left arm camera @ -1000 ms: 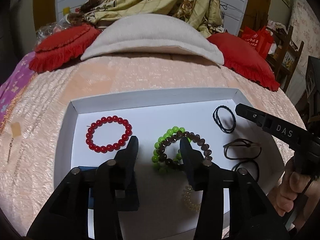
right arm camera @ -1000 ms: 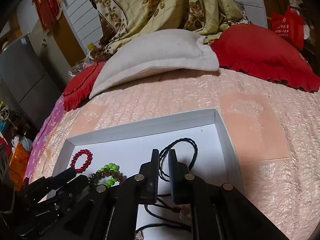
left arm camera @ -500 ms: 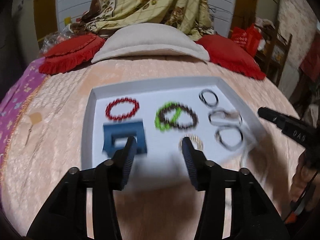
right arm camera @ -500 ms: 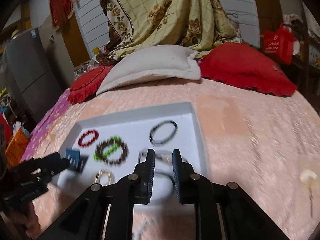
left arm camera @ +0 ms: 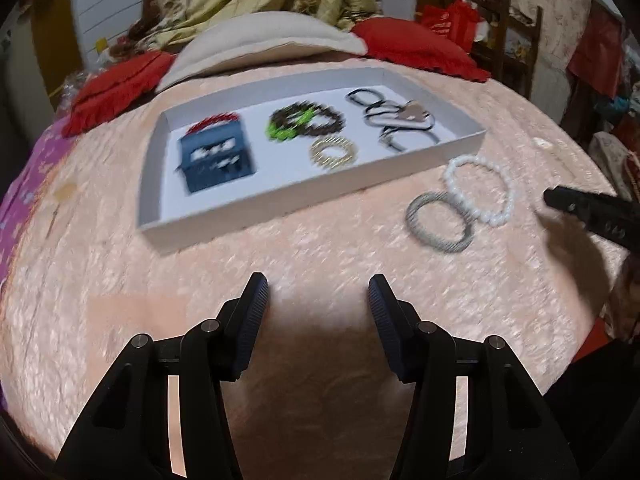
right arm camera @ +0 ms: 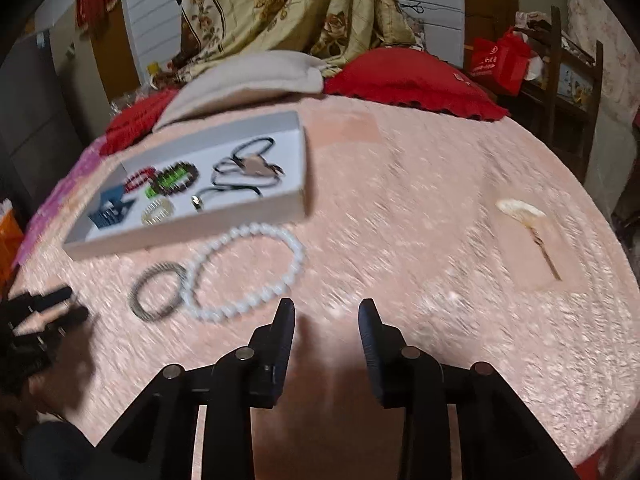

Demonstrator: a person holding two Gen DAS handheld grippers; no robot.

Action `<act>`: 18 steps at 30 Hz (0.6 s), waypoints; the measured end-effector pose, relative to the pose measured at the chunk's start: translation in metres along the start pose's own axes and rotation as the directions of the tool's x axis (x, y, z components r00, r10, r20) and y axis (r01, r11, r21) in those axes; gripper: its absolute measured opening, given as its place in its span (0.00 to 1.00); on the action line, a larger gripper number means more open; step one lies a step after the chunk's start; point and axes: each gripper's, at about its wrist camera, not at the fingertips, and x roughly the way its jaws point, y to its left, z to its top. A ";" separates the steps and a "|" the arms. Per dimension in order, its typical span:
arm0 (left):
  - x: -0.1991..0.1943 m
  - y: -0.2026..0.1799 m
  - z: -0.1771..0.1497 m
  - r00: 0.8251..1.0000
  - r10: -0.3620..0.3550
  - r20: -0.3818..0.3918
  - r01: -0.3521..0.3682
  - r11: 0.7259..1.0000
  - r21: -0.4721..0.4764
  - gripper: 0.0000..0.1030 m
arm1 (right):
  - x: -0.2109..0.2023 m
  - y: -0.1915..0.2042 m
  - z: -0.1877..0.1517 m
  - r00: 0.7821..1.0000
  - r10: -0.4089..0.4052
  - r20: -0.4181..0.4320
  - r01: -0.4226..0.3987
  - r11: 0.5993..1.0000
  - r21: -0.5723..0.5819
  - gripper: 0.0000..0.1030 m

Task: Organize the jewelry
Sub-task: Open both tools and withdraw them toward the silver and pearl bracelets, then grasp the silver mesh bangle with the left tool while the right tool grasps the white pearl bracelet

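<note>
A white bracelet [right arm camera: 246, 272] and a grey one [right arm camera: 156, 290] lie touching on the bed [right arm camera: 420, 208] just outside the tray's [left arm camera: 304, 196] near edge, while both grippers, left [left arm camera: 318, 304] and right [right arm camera: 326, 328], hover empty, jaws apart, the right's just having widened.

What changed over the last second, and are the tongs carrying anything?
Both tongs pulled back from the white cardboard tray to over the bedspread. Left tongs and right tongs, whose jaws have just been opening, are empty. Right let go of the black cord bracelets. Tray contents stayed put.
</note>
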 end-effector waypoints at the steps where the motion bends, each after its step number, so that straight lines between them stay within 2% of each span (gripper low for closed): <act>1: 0.003 -0.004 0.007 0.999 -0.035 -0.002 0.035 0.999 0.009 0.51 | 0.001 -0.006 0.001 1.000 0.005 0.000 -0.005 1.000 0.018 0.30; 4: 0.018 -0.018 0.028 0.990 -0.136 -0.020 0.137 0.989 0.048 0.50 | 0.001 -0.014 0.005 0.998 0.051 0.024 -0.052 0.996 0.065 0.30; 7: 0.031 -0.033 0.040 0.989 -0.147 -0.034 0.150 0.984 0.095 0.43 | 0.008 -0.005 0.010 0.999 0.051 0.013 -0.052 0.997 0.049 0.30; 9: 0.036 -0.042 0.044 0.987 -0.158 -0.041 0.162 0.979 0.121 0.43 | 0.015 0.003 0.011 0.999 0.038 -0.012 -0.038 0.999 0.028 0.30; 12: 0.044 -0.054 0.045 0.989 -0.139 -0.059 0.147 0.975 0.168 0.42 | 0.018 0.010 0.012 0.999 0.040 -0.015 -0.039 0.999 0.008 0.30; 13: 0.049 -0.056 0.044 0.989 -0.128 -0.076 0.140 0.974 0.177 0.35 | 0.018 0.011 0.013 0.999 0.047 -0.012 -0.047 0.999 0.004 0.30; 14: 0.052 -0.058 0.042 0.988 -0.124 -0.095 0.139 0.973 0.182 0.33 | 0.018 0.011 0.014 0.999 0.053 -0.008 -0.053 0.999 0.003 0.30; 17: 0.051 -0.058 0.040 0.987 -0.136 -0.083 0.150 0.971 0.187 0.19 | 0.017 0.011 0.017 0.998 0.064 0.003 -0.064 0.998 0.010 0.30; 18: 0.050 -0.057 0.039 0.988 -0.129 -0.081 0.142 0.973 0.182 0.11 | 0.018 0.011 0.018 0.998 0.068 0.005 -0.068 0.998 0.012 0.30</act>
